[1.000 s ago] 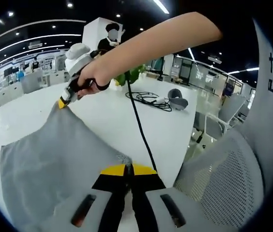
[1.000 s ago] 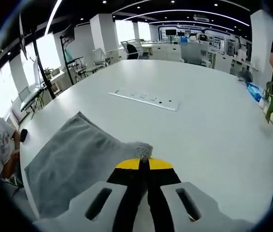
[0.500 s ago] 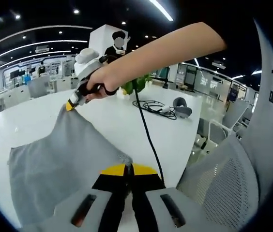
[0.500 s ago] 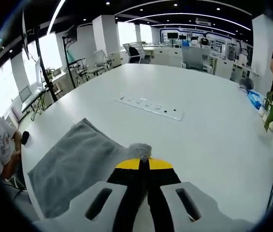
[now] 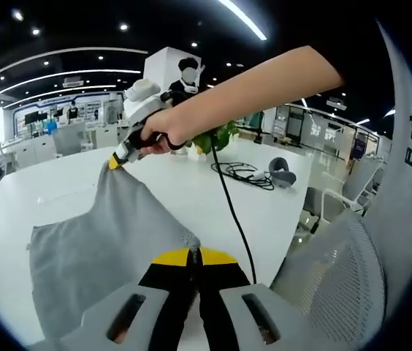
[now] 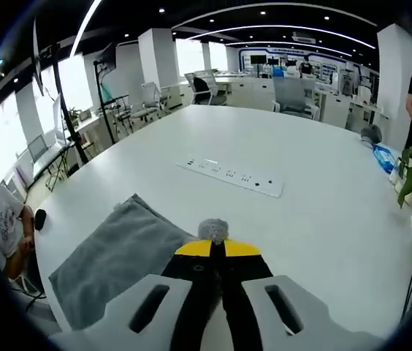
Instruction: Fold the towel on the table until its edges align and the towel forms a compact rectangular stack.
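Bright ceiling lights shine from twelve o'clock, the white table glows softly, and straight lines bend near the round edges of both pictures.

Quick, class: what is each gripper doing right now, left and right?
Left gripper: closed on a corner of the grey towel.
Right gripper: closed on another corner of the towel.
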A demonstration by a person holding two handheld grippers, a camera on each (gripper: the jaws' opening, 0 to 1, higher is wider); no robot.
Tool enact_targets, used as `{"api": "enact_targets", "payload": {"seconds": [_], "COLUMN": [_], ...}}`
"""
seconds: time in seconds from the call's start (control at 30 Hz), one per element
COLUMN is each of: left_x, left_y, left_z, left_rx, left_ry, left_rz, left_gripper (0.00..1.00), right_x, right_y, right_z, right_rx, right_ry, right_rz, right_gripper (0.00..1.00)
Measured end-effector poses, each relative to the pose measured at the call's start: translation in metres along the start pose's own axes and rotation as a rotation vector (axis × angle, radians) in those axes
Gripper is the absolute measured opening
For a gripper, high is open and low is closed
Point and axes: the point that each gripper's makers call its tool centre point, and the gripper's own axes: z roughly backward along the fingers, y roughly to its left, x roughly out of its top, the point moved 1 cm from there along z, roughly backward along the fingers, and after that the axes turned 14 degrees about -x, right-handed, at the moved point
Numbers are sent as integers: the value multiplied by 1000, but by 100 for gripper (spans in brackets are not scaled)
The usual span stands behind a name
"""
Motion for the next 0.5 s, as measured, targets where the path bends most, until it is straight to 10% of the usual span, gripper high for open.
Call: {"api": "enact_targets", "payload": {"seconds": [0.5], "left_x": [-3], "left_y": [18], "left_z": [36], "left_rx": [54], "left_ry": [-56], "left_rz": [10], "left_gripper": [3], "right_x": [22], "right_y": [30], "right_z": [3], "right_rx": [9], "right_ry": [-26], "right_rz": [4], "right_gripper": [0]}}
